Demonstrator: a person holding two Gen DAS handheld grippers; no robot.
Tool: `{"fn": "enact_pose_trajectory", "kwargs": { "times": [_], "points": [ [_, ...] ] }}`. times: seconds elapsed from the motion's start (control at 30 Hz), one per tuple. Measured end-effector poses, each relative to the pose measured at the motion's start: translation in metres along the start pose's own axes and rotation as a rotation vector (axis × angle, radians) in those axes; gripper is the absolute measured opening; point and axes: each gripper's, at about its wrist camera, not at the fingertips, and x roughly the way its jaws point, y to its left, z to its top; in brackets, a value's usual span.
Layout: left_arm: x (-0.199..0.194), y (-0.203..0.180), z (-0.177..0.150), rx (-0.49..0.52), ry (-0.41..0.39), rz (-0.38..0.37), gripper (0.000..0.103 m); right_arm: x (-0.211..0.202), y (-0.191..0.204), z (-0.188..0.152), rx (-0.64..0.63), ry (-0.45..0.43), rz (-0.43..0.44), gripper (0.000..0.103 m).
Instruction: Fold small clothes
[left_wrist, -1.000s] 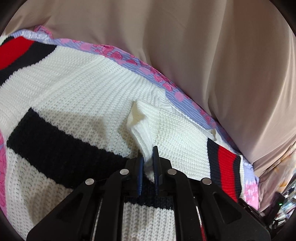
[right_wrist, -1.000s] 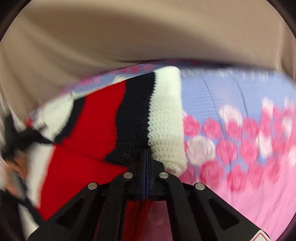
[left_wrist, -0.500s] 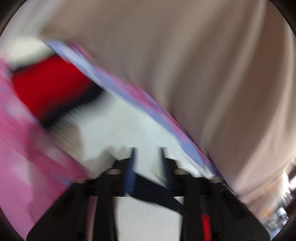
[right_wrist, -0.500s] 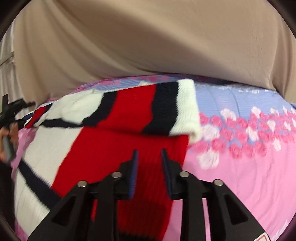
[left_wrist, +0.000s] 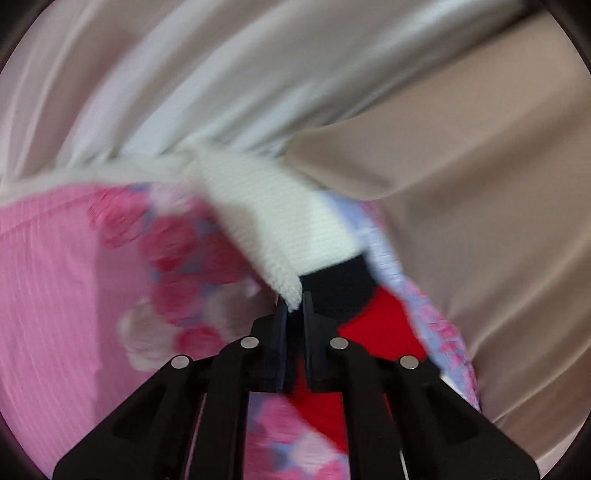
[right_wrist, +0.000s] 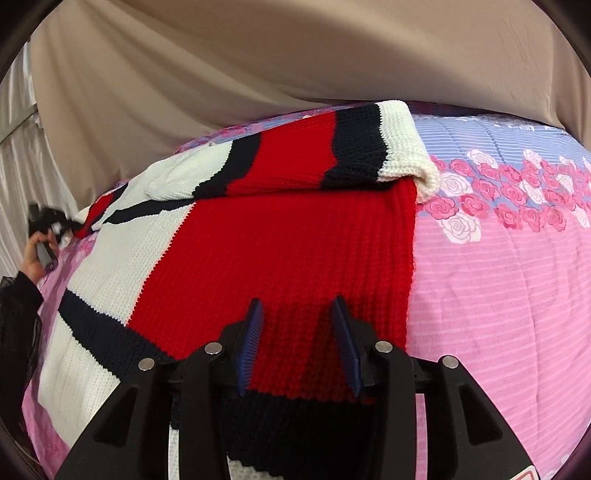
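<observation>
Sleeve (right_wrist: 332, 151) now folded across red-white-navy knit sweater (right_wrist: 280, 251).

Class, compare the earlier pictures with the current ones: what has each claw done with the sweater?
The right claw let go of the folded-over sleeve and now stands open above the sweater. The left claw released, then pinched a white knit edge. The flowered bedspread is unchanged.

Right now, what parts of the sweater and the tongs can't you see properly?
- Left wrist view: the sweater and the bedsheet are smeared by motion blur, so the knit's edges are unclear.
- Left wrist view: how much knit the left tongs pinch is hidden between the fingers.
- Right wrist view: the sweater's near hem is covered by the right tongs.
- Right wrist view: the left tongs at the left edge are tiny and hidden by a hand.
</observation>
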Motion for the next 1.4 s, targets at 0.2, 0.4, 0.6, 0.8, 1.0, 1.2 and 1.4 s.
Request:
{"fn": "enact_pose_trajectory", "kwargs": {
  "times": [0.2,0.4,0.6,0.8,1.0,1.2,1.4],
  "points": [
    [-0.077,-0.139,-0.039,0.321,-0.063,-0.294,0.005,0.001,0.001,0.000,-0.004,0.002,0.003,0.043],
    [-0.118,-0.260,-0.168,0.612,0.140,-0.603,0.008,0.001,-0.002,0.000,0.005,-0.001,0.011,0.045],
    [-0.068,-0.261,-0.303,0.735,0.390,-0.509,0.042,-0.003,-0.004,0.000,0.022,-0.019,0.029,0.048],
    [-0.077,-0.168,-0.262,0.463,0.341,-0.463,0.062,-0.014,0.030,0.029,-0.151,-0.077,-0.012,0.052],
    [-0.045,-0.130,-0.210,0.217,0.245,-0.331,0.073,0.029,0.153,0.070,-0.680,-0.164,-0.055,0.068],
    [-0.032,-0.107,-0.201,0.194,0.209,-0.352,0.062,0.105,0.225,0.065,-0.969,-0.046,-0.009,0.067],
    [-0.031,-0.104,-0.206,0.244,0.179,-0.343,0.062,0.126,0.211,0.114,-0.702,0.042,0.120,0.010]
  ]
}}
